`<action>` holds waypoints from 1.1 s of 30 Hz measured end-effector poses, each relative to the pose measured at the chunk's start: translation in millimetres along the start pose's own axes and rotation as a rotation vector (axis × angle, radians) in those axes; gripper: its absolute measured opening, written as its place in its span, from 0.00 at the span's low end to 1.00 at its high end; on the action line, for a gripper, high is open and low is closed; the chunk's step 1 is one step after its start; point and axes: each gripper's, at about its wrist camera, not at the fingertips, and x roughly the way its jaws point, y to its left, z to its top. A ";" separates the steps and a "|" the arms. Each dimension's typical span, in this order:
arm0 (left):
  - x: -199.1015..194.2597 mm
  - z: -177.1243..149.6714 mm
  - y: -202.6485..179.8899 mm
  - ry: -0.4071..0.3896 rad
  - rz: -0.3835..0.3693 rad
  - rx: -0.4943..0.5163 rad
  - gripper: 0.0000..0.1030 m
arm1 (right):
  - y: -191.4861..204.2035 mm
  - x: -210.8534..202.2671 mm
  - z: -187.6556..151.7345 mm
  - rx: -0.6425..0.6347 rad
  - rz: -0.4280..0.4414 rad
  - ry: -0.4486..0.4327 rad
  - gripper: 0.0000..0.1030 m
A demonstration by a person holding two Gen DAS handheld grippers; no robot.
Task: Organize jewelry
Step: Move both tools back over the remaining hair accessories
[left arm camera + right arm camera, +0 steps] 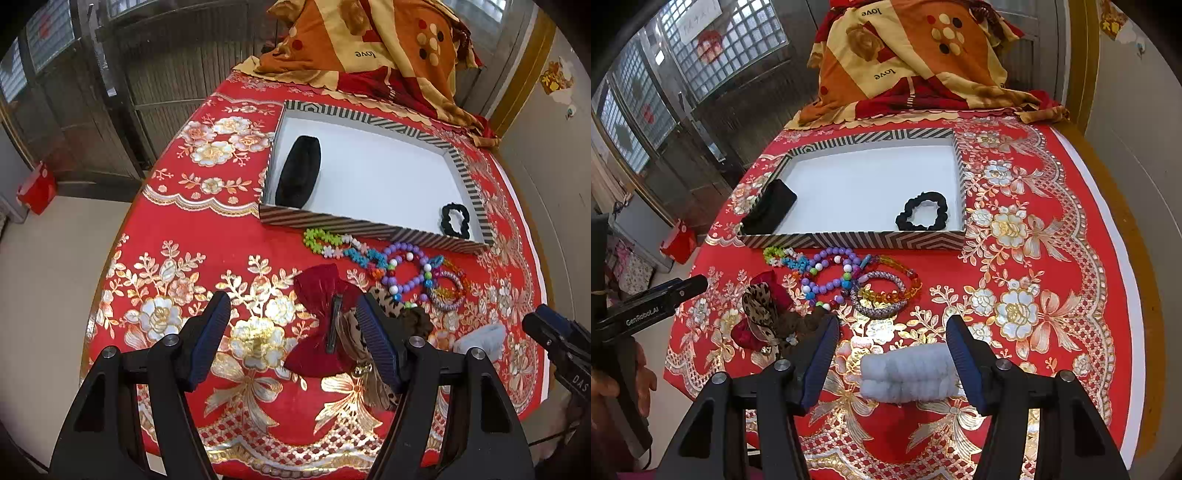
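Note:
A striped box (325,220) (849,240) with a white floor holds a black pouch (299,173) (772,210) at its left and a black scrunchie (455,220) (922,211) at its right. In front of it lie bead bracelets (402,269) (846,273), a red velvet bow clip (321,325) (768,291), a leopard bow (761,306) and a pale blue fluffy hair band (908,371) (480,341). My left gripper (293,312) is open over the red bow. My right gripper (892,332) is open around the fluffy band.
A red and gold embroidered cloth (207,266) (1034,258) covers the table. A folded orange quilt (369,40) (916,59) lies at the far end. A red bag (37,188) stands on the floor at left. The table edge runs along the right.

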 end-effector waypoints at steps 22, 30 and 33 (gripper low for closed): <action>9.5 -35.9 -8.0 0.103 -0.096 0.051 0.69 | -12.9 12.6 -26.4 0.016 -0.011 0.074 0.60; 20.9 -41.5 -27.8 0.159 -0.169 0.084 0.69 | -16.4 15.6 -26.6 0.019 -0.006 0.083 0.61; 27.1 -43.5 -35.7 0.170 -0.167 0.090 0.69 | -18.9 16.1 -26.7 0.023 -0.005 0.084 0.61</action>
